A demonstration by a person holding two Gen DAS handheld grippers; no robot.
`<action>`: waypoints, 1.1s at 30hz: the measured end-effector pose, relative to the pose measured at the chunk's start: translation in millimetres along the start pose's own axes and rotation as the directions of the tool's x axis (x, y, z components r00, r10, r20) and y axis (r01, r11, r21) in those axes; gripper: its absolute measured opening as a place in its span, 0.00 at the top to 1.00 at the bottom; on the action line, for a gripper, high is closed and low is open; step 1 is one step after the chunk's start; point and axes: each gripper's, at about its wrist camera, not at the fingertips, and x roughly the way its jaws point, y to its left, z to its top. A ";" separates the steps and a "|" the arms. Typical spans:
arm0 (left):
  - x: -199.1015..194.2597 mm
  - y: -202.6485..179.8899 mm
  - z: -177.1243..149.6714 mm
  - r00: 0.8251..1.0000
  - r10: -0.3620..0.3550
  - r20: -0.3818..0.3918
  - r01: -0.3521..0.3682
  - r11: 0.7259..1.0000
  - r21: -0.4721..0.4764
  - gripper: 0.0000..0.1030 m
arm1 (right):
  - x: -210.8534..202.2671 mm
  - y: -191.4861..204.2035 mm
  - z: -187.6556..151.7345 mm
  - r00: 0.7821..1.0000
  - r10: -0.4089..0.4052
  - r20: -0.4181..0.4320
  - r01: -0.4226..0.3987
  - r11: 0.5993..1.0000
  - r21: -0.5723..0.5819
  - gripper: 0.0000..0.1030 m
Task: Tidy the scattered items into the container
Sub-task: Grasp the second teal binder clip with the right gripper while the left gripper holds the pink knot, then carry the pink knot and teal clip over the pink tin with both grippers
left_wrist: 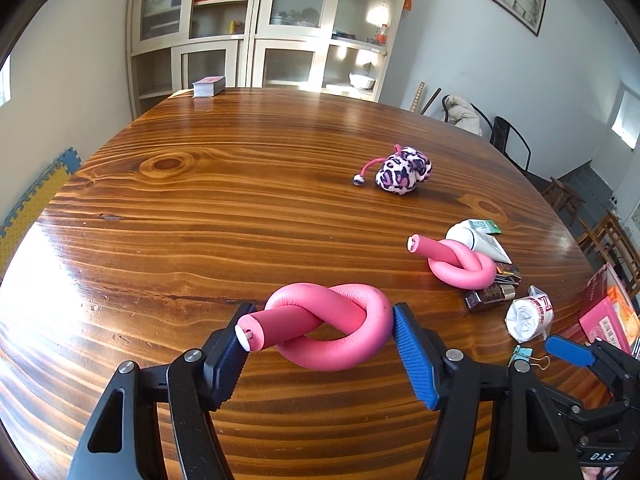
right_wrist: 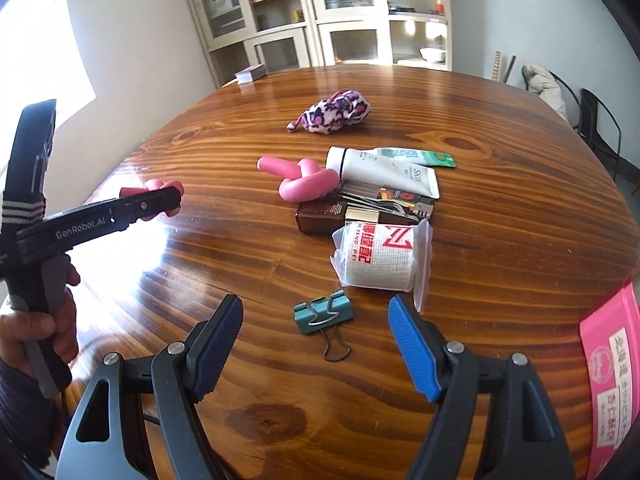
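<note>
Pink foam, knotted into a loop, clamped between the blue ribbed pads of the left gripper [left_wrist: 320, 344]: this knotted foam roller [left_wrist: 332, 324] held by its stub end on one side and its outer curve on the other, just above the wooden table [left_wrist: 200, 208]. Right gripper [right_wrist: 316, 344] released, jaws wide apart, nothing pressed between them, poised over a teal binder clip [right_wrist: 323, 314] lying flat on the wood with its wire handle toward the camera. Just beyond the clip, a white roll in a clear bag [right_wrist: 380, 256] with red lettering. Behind that, a dark brown bottle [right_wrist: 322, 216] with a gold cap, a pack of metal hair clips [right_wrist: 396, 200], and a white tube [right_wrist: 380, 172] lying across a green sachet [right_wrist: 432, 158]. Touching the tube's cap end, a second pink foam roller [right_wrist: 304, 184], also knotted. Farther out, well apart from the pile, a leopard-print plush pouch [right_wrist: 336, 114] with a small bell on a cord. At the right edge of the table, a pink box [right_wrist: 612, 364] with printed labels, only partly in view. At the far end of the table, a deck of cards [right_wrist: 251, 73]. Past the table, glass-fronted cabinets [left_wrist: 264, 28]. On the left of the right wrist view, a hand [right_wrist: 36, 336] gripping the handle of the left tool.
</note>
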 end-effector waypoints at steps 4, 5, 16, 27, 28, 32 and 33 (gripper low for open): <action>-1.3 -1.0 -0.7 1.000 -0.010 -0.003 0.010 1.000 0.000 0.32 | 8.3 -2.7 1.3 0.999 0.003 -0.035 -0.004 0.999 -0.041 0.24; -1.7 -1.9 -0.9 1.000 -0.011 -0.002 0.011 1.000 0.002 0.32 | 10.0 -3.2 1.9 0.999 0.000 -0.038 -0.002 0.999 -0.050 0.24; -3.0 -7.8 -3.5 1.000 -0.021 -0.003 0.021 1.000 0.019 0.32 | 18.2 9.2 -1.0 0.998 -0.044 -0.033 0.038 0.987 -0.156 0.49; -13.9 -12.3 -2.9 0.999 -0.037 0.028 0.036 0.999 0.028 0.32 | 13.0 9.3 -3.5 1.000 -0.025 -0.015 0.024 0.995 -0.097 0.65; -15.5 -13.2 -3.0 0.999 -0.040 0.032 0.039 0.999 0.031 0.32 | 11.4 9.0 -2.9 1.000 -0.025 -0.006 0.024 0.996 -0.087 0.65; -20.3 -17.5 -3.8 0.998 -0.050 0.045 0.049 0.998 0.043 0.32 | 0.0 5.8 -0.7 0.999 0.006 0.035 -0.005 0.999 -0.037 0.65; -21.3 -18.8 -3.9 0.997 -0.053 0.047 0.051 0.998 0.047 0.32 | -3.4 5.5 -0.4 0.999 0.009 0.050 -0.007 1.000 -0.030 0.65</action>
